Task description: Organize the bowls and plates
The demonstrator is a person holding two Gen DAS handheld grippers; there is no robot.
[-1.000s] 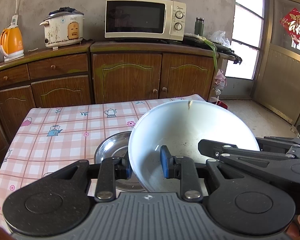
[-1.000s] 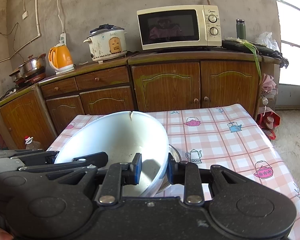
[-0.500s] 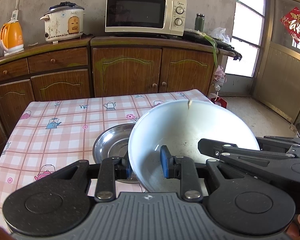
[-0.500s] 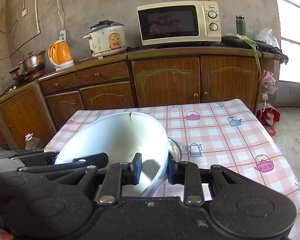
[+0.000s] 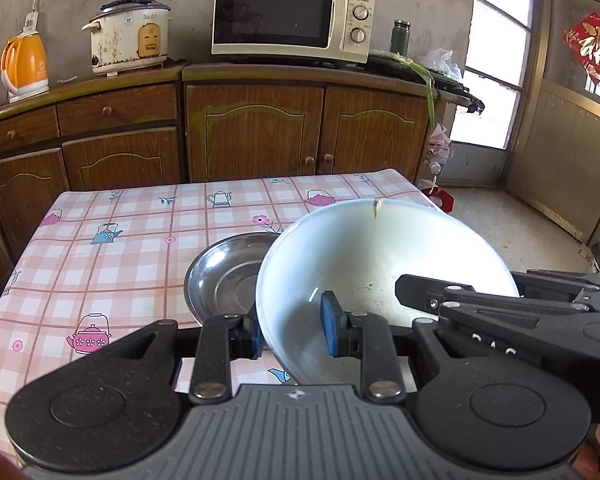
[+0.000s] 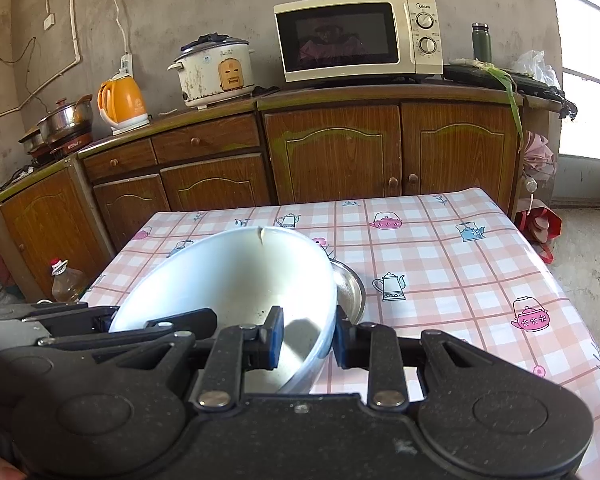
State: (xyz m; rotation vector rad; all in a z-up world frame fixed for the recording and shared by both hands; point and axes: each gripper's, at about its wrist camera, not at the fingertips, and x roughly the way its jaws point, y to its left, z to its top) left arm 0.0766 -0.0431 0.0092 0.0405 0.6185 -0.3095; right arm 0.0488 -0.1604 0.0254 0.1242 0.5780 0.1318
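A white bowl (image 5: pixel 380 264) is held tilted above the desk (image 5: pixel 112 248), gripped on opposite sides of its rim by both grippers. In the left wrist view, the left gripper (image 5: pixel 294 330) is closed narrowly on the bowl's left wall, with one blue-padded finger (image 5: pixel 332 330) inside the bowl and the other outside it. The right gripper (image 6: pixel 306 342) is seen in its own view clamped in the same manner on the bowl's right wall, one finger (image 6: pixel 274 338) inside and one outside. A chip with a crack running down from it is visible on the far rim of the bowl.

Under and just behind the bowl, a shallow stainless steel plate (image 5: pixel 224 276) is seen resting on the desk, partly hidden by the bowl; whether the two touch cannot be told. The desk is covered by a pink checked cloth printed with teapots.

Behind the desk, wooden cabinets (image 5: pixel 256 128) are lined along the wall, and on them a microwave (image 5: pixel 292 16), a rice cooker (image 5: pixel 130 36) and an orange kettle (image 5: pixel 24 66) are set.
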